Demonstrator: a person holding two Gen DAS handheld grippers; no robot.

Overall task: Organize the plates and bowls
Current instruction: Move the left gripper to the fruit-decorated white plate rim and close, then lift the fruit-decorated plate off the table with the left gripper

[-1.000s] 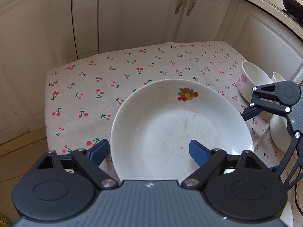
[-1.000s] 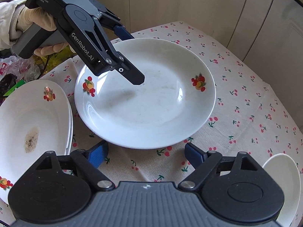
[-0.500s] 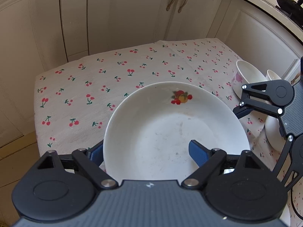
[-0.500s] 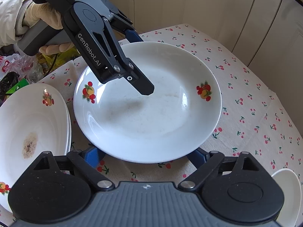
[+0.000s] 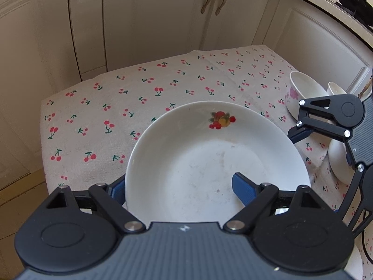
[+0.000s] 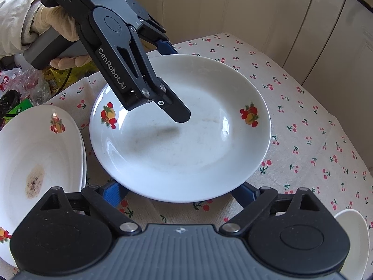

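Nearest in the right wrist view, the right tongs [image 6: 178,192] are spreading their jaws. Both blue pads are tucked beneath the near rim of the plate [image 6: 177,144] and nothing is pinched between them. In the left wrist view the left tongs [image 5: 179,186] stand apart astride the plate's rim, 1 finger over the dish and 1 outside it, neither seen pressing.

The plate lies in the middle of the table [image 5: 139,88], just beside the plate stack [image 6: 35,151] but not on it. I judge the plates partly gathered, with this 1 left to add. The bowls look untouched. A flowered bowl [image 5: 303,93], a small bowl [image 5: 335,88] behind it and a plain bowl [image 5: 338,161] stand separately to the right.

Hard to tell:
- Whether the plate rests on the cloth or hangs a little above it.
- How many plates the stack holds, as it is cut off by the frame edge.
- The left tongs' outer pad, which is half hidden by the rim.
- The bowls, which are partly masked by the right tongs.
- The clutter [image 6: 21,86] beyond the stack, which is too jumbled to name.
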